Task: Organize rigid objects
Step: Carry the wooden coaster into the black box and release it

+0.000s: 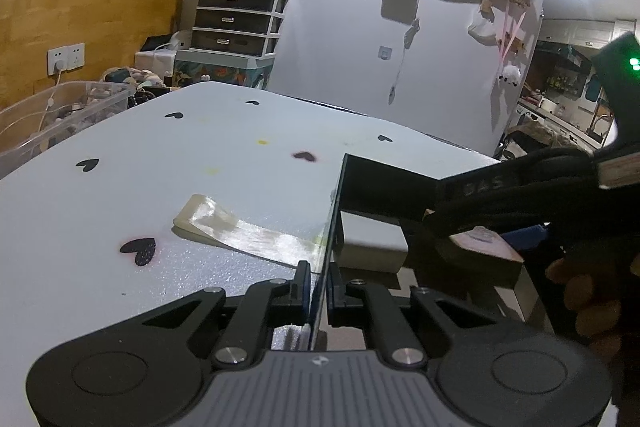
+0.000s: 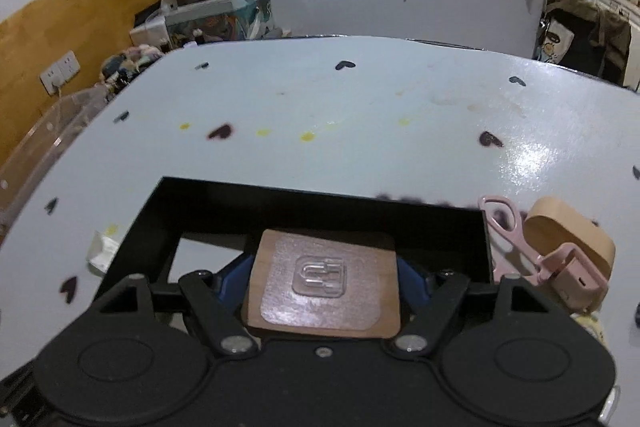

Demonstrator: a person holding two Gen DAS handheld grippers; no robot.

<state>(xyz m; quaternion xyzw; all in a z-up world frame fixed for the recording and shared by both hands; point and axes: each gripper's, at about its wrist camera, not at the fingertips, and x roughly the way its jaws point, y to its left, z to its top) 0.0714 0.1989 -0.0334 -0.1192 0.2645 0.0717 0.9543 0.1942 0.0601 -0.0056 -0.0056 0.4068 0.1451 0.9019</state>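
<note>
Right up close, the right gripper is holding a brown wooden tile by its two side edges, jaws wide, over the black box on the table. It is looking stiff, light and a bit slippery on its shiny sticker. The left gripper is pinching the box's thin wall, jaws almost shut. Pink scissors and a tan case are sitting just beside the box.

A: count on the bench?
B: one black box, one wooden plaque, one pink clip, one tan case.
A: anything else?
B: one clear packet, one white block.
</note>
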